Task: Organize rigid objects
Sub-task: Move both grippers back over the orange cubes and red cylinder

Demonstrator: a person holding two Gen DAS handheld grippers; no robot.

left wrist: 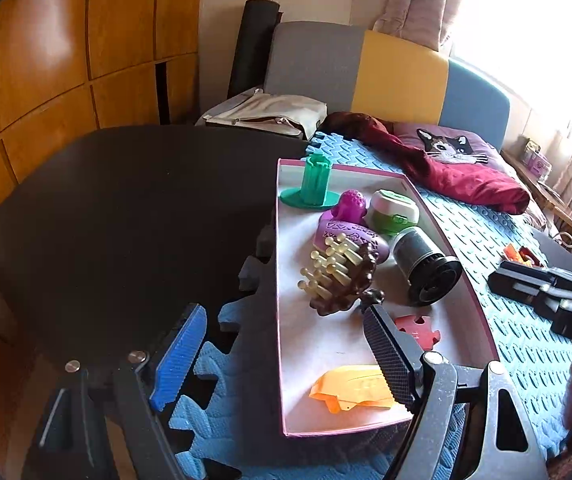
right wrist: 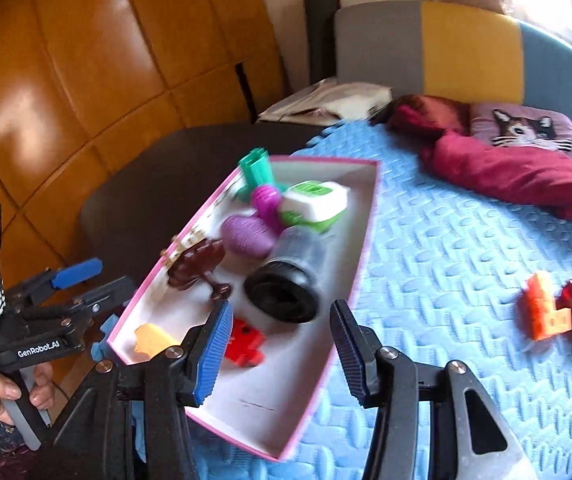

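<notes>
black canister: on side, mouth toward camera | left fingers open, empty | right fingers half-open, empty

Pink-rimmed white tray, green holder, purple toy, blue zigzag mat

Two close downward wrist views, shared tray
</notes>
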